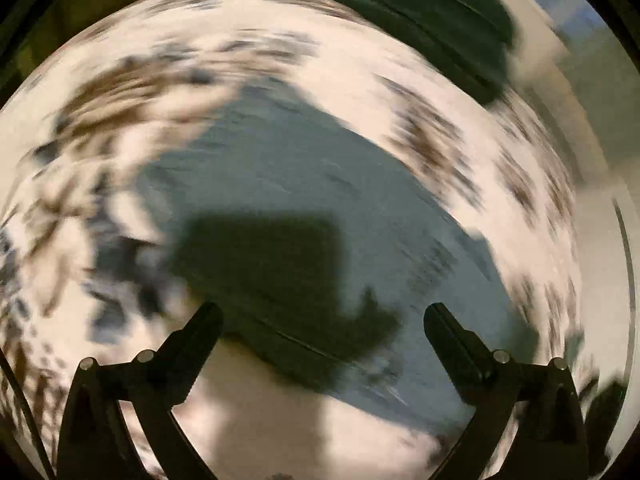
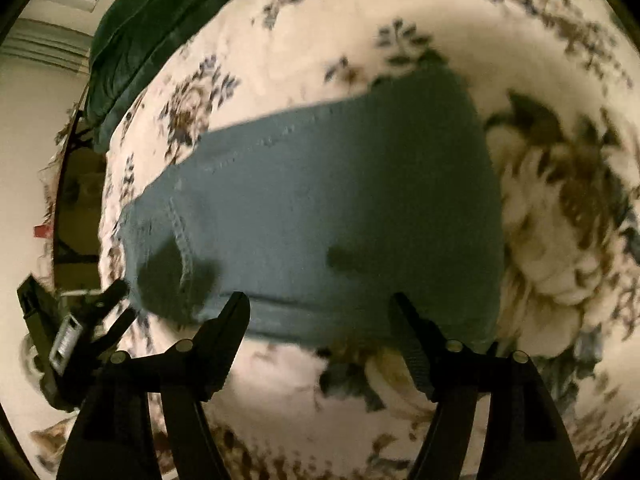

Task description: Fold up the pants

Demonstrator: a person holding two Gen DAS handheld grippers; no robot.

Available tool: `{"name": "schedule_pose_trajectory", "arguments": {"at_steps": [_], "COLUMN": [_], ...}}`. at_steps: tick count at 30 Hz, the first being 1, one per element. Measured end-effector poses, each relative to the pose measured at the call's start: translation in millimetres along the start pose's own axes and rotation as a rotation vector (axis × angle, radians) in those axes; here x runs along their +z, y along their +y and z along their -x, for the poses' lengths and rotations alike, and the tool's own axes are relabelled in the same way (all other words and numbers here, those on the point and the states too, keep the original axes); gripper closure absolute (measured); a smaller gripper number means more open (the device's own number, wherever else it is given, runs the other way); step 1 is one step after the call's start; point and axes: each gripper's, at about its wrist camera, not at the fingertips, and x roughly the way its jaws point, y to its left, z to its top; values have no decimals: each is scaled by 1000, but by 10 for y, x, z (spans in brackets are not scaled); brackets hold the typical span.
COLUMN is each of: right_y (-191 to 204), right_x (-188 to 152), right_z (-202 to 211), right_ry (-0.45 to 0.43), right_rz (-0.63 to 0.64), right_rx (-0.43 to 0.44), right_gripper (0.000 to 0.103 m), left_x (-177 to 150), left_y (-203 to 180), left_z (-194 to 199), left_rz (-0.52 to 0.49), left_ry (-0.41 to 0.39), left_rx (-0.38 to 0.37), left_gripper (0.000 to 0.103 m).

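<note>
The blue-grey pants lie flat in a folded block on a white floral bedspread. In the right wrist view a stitched seam runs down the block's left end. My right gripper is open and empty, its fingertips just above the block's near edge. The pants also show in the blurred left wrist view, with a dark shadow on them. My left gripper is open and empty above the pants' near part. It also shows in the right wrist view at the block's left end.
A dark green pillow or cushion lies at the bed's far edge, also in the left wrist view. The bed's edge drops off to the left, with a pale wall and window beyond.
</note>
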Motion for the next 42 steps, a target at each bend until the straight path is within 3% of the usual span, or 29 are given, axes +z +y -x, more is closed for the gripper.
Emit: {"name": "schedule_pose_trajectory", "arguments": {"at_steps": [5,8,12,15,17,18,21,23,25,27,29,32,38,42], "right_y": [-36,-128,-160,-150,-135,-129,-120,-130,-132,-126,-112,-69,-53,-182], "right_x": [63,4,-27,-20,-10,-2,16,30,46,61,70,78,75,77], "right_z": [-241,-422,-604,-631,-637,-641,-671,-704,-724,-732,-747,-782,-728,-599], "right_ry": [33,42,48,47,52,55,58,63,66,64,67,74,56,31], "right_rz": [-66,-82,-108,-111,-110,-108,-104,-108,-115,-117,-113,-98,-92,-132], "right_rx": [-26,-53,-59,-70,-73,-75,-84,-91,-93,-96,-110,-145,-143,-115], "right_gripper": [29,29,29,29,29,29,29,29,29,29,29,29,29,29], "left_x": [341,490,635,639,623,607,536,522,493,543,588,597,601,513], "left_y": [686,964,1063,1083,973,908,895,1056,1208,1149,990,861,390,-194], "left_z": [-194,-356,-613,-668,-533,-437,-363,-624,-833,-813,-712,-526,-92,315], "left_rz": [246,347,414,453,412,376,363,445,517,473,377,307,156,-8], "left_ry": [0,-2,17,21,-23,-57,-81,-4,48,27,-9,-54,-160,-221], "left_rx": [17,-51,-150,-174,-202,-219,-255,-253,-296,-279,-238,-204,-162,-161], "left_gripper": [1,4,4,27,56,59,60,40,40,41,59,69,74,75]}}
